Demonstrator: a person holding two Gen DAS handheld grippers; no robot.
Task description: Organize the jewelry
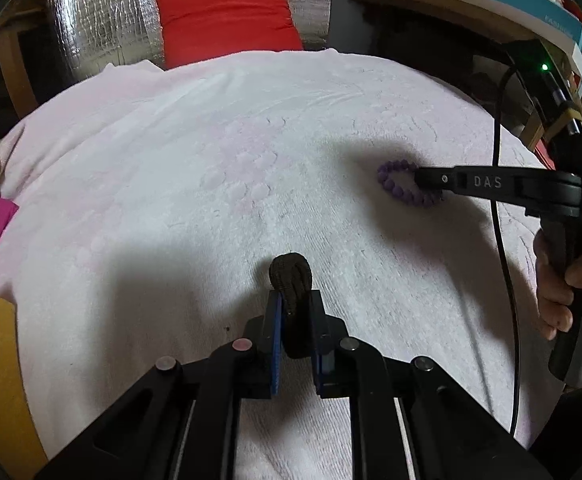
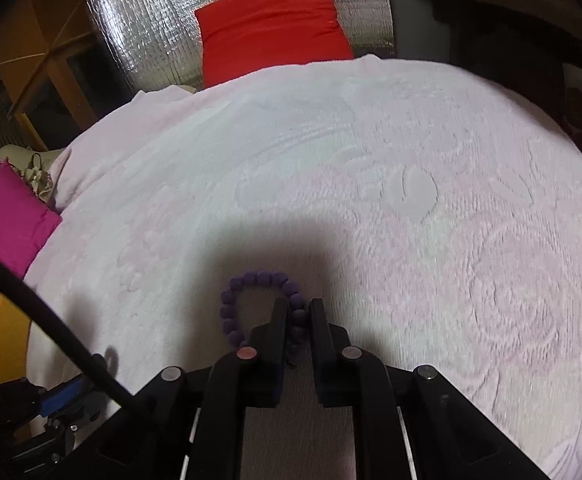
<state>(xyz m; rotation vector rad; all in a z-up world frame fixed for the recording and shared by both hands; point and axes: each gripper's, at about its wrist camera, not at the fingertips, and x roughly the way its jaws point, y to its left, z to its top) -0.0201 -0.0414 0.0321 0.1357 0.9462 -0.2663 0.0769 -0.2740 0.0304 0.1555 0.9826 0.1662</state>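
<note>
On a pale pink textured cloth (image 1: 211, 152), the left tool (image 1: 295, 300) pinches a dark brown fabric band (image 1: 291, 280); the right tool (image 2: 295, 312) pinches a purple beaded bracelet (image 2: 259, 280). A red cushion (image 1: 227, 16) lies beyond.

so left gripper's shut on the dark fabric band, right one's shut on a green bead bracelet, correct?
Not quite: the bead bracelet in the right gripper is purple, not green, as the right wrist view shows. The left gripper is indeed shut on the dark fabric band.

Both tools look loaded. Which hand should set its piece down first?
Probably either. The left tool is shut on the dark fabric band; the right tool is shut on the purple bead bracelet. Both sit low over bare pink towel.
</note>
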